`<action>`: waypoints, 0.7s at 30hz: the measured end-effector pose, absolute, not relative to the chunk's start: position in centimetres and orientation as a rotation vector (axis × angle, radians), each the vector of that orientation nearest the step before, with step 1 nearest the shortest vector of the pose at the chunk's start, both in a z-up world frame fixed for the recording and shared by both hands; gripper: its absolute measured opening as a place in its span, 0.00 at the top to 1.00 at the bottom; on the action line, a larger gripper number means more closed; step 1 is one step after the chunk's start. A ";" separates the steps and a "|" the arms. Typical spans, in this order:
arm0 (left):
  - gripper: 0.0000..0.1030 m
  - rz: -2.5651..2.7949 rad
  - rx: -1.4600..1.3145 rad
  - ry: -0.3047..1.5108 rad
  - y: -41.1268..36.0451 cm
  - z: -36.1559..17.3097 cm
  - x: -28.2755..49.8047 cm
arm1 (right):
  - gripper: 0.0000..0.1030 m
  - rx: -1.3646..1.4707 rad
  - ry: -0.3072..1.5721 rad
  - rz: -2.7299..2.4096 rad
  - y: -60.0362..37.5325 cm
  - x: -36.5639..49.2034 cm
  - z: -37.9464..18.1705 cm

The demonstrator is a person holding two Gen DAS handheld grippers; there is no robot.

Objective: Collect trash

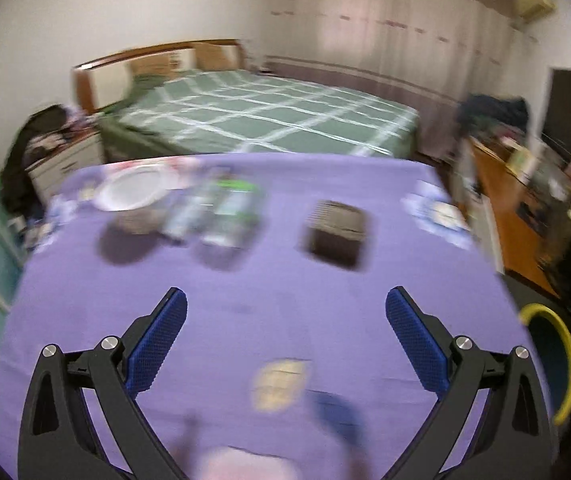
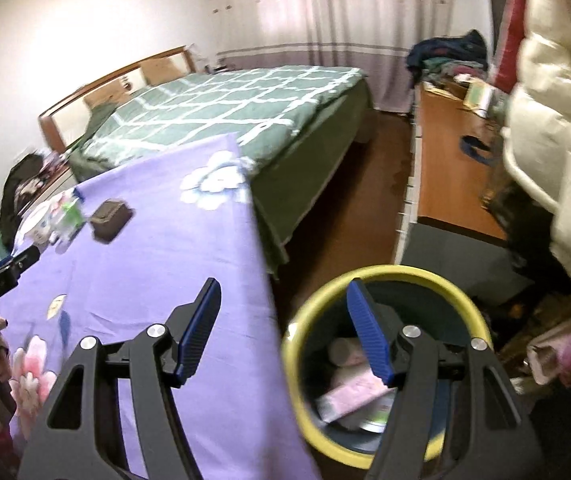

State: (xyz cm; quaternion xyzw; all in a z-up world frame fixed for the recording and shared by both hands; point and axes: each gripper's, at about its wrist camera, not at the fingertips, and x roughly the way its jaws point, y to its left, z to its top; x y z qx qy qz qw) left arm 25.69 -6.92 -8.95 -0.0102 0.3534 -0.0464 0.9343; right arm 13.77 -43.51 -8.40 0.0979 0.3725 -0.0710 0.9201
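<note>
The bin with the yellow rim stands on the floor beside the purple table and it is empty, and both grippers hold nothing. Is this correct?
Not quite: the bin is not empty. The right wrist view shows pink packaging and other trash inside it. The rest holds: it stands on the floor beside the purple table, and the left gripper and right gripper hold nothing.

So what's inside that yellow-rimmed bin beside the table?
Inside the bin lie a pink packet, a pale roll and something round and shiny. The right claw hides part of it; anything underneath is covered.
</note>
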 end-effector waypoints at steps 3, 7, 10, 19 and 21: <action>0.05 0.004 -0.035 0.710 -2.2 -9.7 27.0 | 0.39 0.182 0.775 -0.103 -41.1 15.8 -8.3; 0.05 0.115 -0.041 0.704 3.1 -10.9 28.5 | 0.39 0.170 0.778 -0.036 -37.4 19.1 -7.8; 0.05 0.176 -0.055 0.713 5.9 -11.8 29.5 | 0.39 0.164 0.777 0.019 -34.3 21.7 -7.2; 0.05 0.247 -0.133 0.774 10.3 -13.8 30.0 | 0.39 0.124 0.819 0.191 -22.9 30.9 -6.6; 0.05 0.250 -0.153 0.794 10.8 -14.2 30.1 | 0.39 0.119 0.823 0.216 -20.8 32.7 -6.5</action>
